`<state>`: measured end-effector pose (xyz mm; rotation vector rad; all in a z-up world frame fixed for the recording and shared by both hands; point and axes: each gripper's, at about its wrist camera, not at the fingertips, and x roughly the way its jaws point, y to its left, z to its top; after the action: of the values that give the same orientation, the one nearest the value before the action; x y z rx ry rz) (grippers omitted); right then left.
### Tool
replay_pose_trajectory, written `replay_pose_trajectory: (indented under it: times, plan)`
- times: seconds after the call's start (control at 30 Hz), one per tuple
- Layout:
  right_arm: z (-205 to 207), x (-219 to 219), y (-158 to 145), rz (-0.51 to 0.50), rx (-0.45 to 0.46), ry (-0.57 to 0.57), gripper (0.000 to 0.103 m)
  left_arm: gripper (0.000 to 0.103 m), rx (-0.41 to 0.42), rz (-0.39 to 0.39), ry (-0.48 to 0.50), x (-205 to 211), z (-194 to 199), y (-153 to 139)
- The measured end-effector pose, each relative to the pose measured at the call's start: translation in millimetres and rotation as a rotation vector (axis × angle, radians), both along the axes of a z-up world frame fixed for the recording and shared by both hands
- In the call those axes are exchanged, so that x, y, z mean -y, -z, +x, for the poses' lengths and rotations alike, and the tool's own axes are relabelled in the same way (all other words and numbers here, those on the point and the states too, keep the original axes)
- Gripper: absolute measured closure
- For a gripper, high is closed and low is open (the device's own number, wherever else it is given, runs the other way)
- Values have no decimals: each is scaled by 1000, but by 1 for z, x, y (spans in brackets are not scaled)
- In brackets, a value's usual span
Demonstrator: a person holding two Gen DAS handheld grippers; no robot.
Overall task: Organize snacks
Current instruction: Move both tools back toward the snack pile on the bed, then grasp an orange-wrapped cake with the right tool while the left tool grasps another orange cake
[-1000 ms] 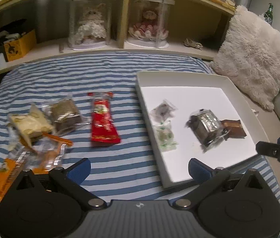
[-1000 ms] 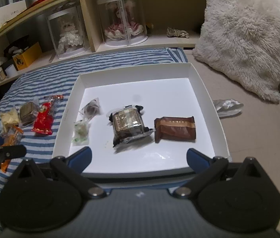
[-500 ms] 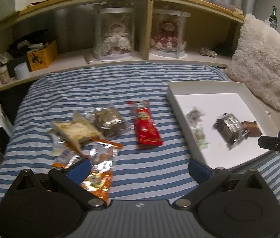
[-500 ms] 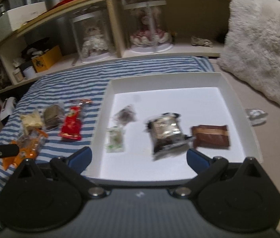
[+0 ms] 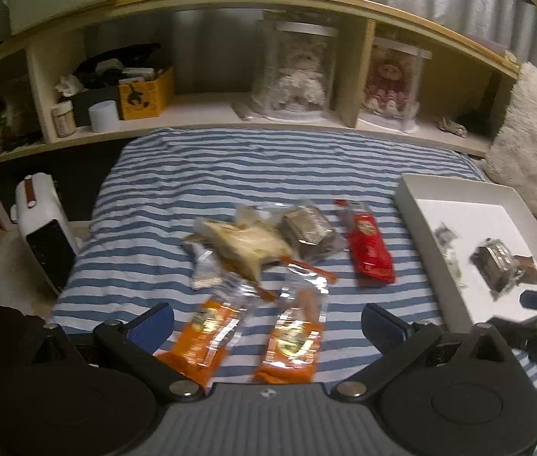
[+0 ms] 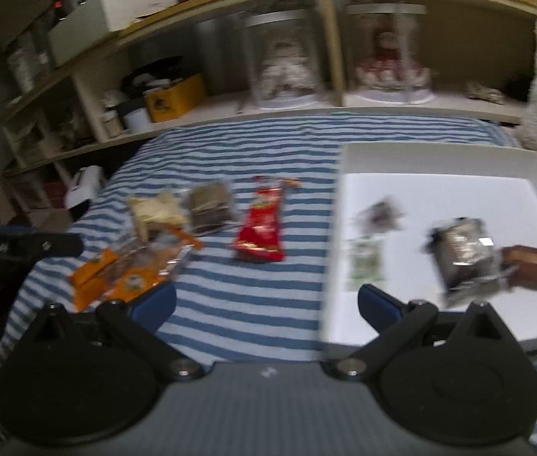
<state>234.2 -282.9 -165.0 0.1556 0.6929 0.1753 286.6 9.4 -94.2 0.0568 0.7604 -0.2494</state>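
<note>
We have swung both tongs left, away from the white tray [image 5: 412,205] and its four snacks: our left tongs [image 5: 268,317] now hover spread over the orange packets [image 5: 291,338] on the striped bed [image 5: 230,159], right tongs [image 6: 266,298] spread and empty; collecting resumes.

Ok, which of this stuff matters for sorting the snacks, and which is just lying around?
For the job: white tray, red packet, two orange packets, pale sandwich pack, dark cake pack.

Lying about: fluffy cushion, doll jars, yellow box.
</note>
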Motion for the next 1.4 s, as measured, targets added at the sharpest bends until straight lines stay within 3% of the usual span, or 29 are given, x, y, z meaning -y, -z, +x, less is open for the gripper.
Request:
replay_pose_trajectory:
  times: [0.2,0.37,0.5,0.6,0.67,0.73,0.77,0.87,0.9,1.17,1.3,1.4]
  plan:
    - [6,-42,15,38,32,-67,0,0,1,45,-34,-21,11,7]
    - [15,-73,35,67,32,-136,0,0,-54,53,-48,-30,24,22]
    - [25,-97,51,43,19,-188,0,0,-121,55,-104,-37,38,36]
    - [28,-123,63,-32,5,-218,2,0,-174,29,-160,-45,49,47]
    - [29,-135,70,-65,12,-250,10,0,-180,3,-181,-52,52,52]
    - [29,-143,76,-85,19,-287,26,0,-195,-17,-183,-55,55,57]
    - [28,-146,77,-99,23,-293,30,0,-200,-21,-172,-55,56,59]
    - [24,-144,76,-116,49,-307,52,0,-192,-2,-139,-49,59,63]
    - [24,-143,76,-114,45,-311,65,0,-185,13,-131,-46,60,64]
    - [24,-114,64,-84,-11,-303,72,0,-191,145,-73,-21,68,76]
    - [23,-97,55,-92,-57,-282,72,0,-201,170,-19,-15,65,82]
    - [24,-76,48,-91,-134,-238,69,0,-221,148,19,-13,64,83]
